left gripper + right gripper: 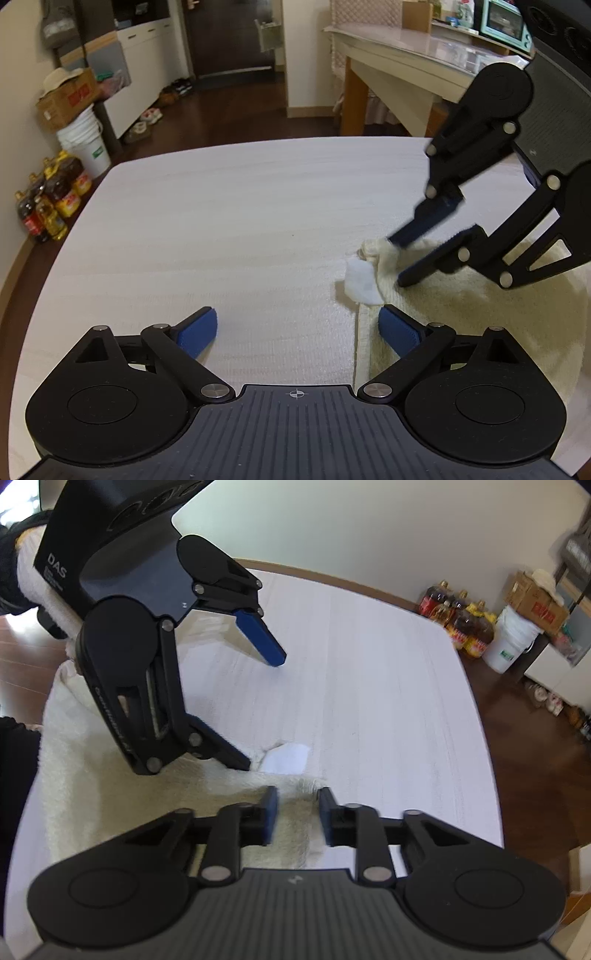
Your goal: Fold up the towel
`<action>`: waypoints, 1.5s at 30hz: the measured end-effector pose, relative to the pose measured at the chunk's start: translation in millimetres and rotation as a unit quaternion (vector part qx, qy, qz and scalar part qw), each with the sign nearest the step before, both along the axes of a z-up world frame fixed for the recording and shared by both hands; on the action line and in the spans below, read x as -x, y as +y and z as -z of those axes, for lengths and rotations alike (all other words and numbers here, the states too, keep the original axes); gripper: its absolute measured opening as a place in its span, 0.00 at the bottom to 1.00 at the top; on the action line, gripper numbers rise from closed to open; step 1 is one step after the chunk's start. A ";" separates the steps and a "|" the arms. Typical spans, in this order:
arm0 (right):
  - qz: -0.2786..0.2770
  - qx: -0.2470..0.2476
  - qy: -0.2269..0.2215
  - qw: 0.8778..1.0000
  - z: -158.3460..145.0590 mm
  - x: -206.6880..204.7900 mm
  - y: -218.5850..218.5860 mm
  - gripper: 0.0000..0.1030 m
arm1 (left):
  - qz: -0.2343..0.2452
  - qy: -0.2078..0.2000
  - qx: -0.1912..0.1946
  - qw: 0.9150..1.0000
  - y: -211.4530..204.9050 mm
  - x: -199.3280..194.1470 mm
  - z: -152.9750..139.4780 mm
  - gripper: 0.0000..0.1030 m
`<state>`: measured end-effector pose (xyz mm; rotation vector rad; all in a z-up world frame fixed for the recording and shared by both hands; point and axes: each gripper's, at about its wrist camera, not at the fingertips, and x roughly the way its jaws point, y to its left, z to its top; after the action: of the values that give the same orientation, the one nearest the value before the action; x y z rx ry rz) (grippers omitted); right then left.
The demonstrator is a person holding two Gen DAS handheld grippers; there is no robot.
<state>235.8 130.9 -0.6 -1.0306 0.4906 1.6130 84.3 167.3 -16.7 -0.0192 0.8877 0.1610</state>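
A cream towel lies on the white table, with a white label at its bunched corner. My left gripper is open, its right finger over the towel's edge and its left finger over bare table. My right gripper is open and straddles the towel's corner near the label. In the right wrist view the right gripper is open over the towel, the label lies just ahead, and the left gripper hangs open beside it.
Oil bottles, a white bucket and a cardboard box stand on the floor left of the table. A second table with a teal appliance stands behind.
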 end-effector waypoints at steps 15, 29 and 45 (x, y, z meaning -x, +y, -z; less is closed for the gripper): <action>0.061 -0.085 -0.088 0.991 -20.8 59.3 -72.3 0.07 | 0.022 0.007 -0.015 1.000 -3.2 -4.3 1.0 0.98; 0.139 -0.120 -0.101 0.978 -23.1 192.3 -183.7 0.07 | 0.084 0.021 -0.063 0.994 -13.0 -26.1 0.1 0.98; 0.216 -0.076 -0.064 0.971 17.1 252.6 -228.2 0.08 | 0.181 -0.007 -0.063 0.981 -44.8 -48.5 -1.2 0.91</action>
<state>-16.8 -97.3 -17.7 -0.8371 0.4581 1.1703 132.9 122.5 -15.5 0.2586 0.8507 -0.1240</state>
